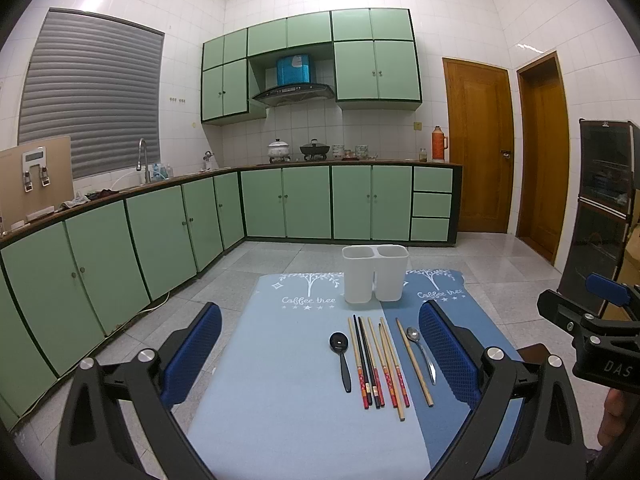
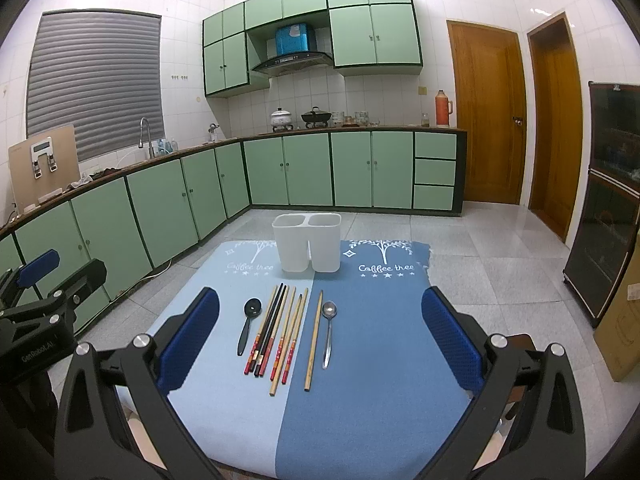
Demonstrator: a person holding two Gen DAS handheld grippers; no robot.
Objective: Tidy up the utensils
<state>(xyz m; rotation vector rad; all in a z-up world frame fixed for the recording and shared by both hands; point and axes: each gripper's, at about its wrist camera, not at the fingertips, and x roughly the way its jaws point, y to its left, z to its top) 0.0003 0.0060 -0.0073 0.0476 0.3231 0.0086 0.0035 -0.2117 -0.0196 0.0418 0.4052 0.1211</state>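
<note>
Utensils, loose, lying in a row on the blue mat, none yet in the holder.

Left wrist view:
- Your left tool (image 1: 320,354): fingers spread wide, holding nothing, hovering short of the row.
- Black spoon (image 1: 341,354): at the left end of the row, bowl toward the holder.
- Chopsticks (image 1: 378,362): several, bamboo and dark, packed side by side, some touching or crossing near their red ends.
- Single chopstick (image 1: 414,362): lies slightly apart, just beside the metal spoon (image 1: 421,350).
- White holder (image 1: 375,274): two compartments, upright, both appear empty, standing beyond the row on the mat (image 1: 272,360).
- Your right tool (image 1: 600,320): only its edge shows at the right of the frame.

Right wrist view:
- Your right tool (image 2: 320,336): fingers spread wide, empty, the row lying between them in the frame.
- Same row, same holder; your left tool shows at the left edge.

Hazards, as judged:
- Packed chopsticks: closing on one will likely drag or scatter its neighbours.
- Thin, flat pieces on soft cloth: your fingers may slide over them or pinch the mat.
- Holder looks light: a long chopstick striking its rim could tip it.
</note>
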